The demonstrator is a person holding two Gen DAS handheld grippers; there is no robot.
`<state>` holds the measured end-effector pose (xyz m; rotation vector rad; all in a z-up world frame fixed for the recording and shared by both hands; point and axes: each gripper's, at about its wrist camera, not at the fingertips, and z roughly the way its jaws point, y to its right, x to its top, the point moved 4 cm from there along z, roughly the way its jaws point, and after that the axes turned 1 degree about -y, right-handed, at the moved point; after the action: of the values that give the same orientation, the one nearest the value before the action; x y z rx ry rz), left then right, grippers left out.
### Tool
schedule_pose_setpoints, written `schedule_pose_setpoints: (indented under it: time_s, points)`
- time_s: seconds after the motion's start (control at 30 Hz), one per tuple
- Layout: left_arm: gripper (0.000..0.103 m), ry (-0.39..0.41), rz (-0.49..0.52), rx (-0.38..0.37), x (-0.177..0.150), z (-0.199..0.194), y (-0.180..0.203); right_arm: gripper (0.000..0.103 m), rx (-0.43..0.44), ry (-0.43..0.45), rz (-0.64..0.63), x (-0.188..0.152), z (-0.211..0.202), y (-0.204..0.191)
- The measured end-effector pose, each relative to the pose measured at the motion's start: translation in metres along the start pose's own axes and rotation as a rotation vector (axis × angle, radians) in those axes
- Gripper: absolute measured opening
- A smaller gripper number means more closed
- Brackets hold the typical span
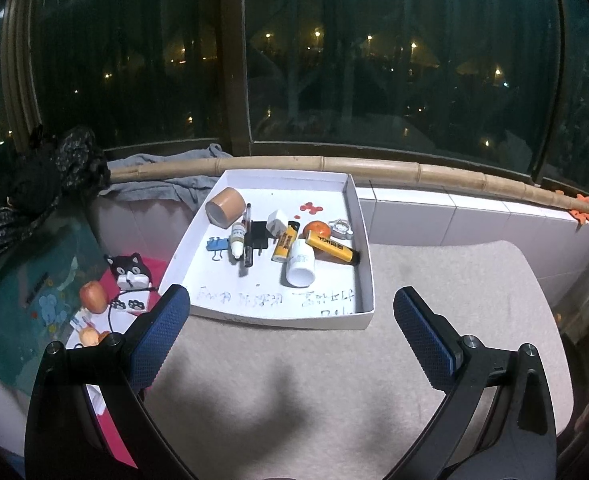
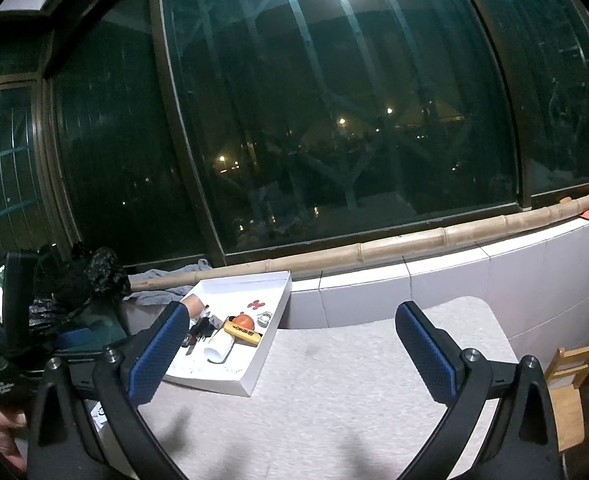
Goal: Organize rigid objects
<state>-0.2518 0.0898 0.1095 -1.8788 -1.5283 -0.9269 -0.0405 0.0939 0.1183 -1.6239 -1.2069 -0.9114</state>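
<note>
Two hand-held grippers: left hand-held gripper [image 1: 290,308] and right hand-held gripper [image 2: 292,322] spread wide, nothing held, above table [image 1: 334,360].
White tray [image 1: 364,240] on table, light cardboard.
Tape roll [image 1: 225,206] in tray: stiff; pinch sides.
White bottle [image 1: 301,266]: slick, rolls; grip mid-body.
Yellow marker [image 1: 332,247]: light; clamp across barrel.
Binder clip [image 1: 217,247]: tiny, hard.

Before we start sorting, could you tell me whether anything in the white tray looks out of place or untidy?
Yes. Everything in the white tray is heaped unsorted. The white bottle and tape roll lie on their sides, and the yellow marker rests slanted across the bottle. Nothing looks spilled or broken. Both grippers are open and empty.
</note>
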Motion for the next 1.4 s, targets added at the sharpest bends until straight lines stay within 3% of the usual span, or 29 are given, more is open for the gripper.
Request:
schedule_pose_setpoints:
  time_s: [1.4]
  points:
    - [0.103, -0.021, -0.001, -0.01, -0.002, 0.012, -0.002, 0.103, -0.008, -0.043, -0.032, -0.005, 0.008, -0.011]
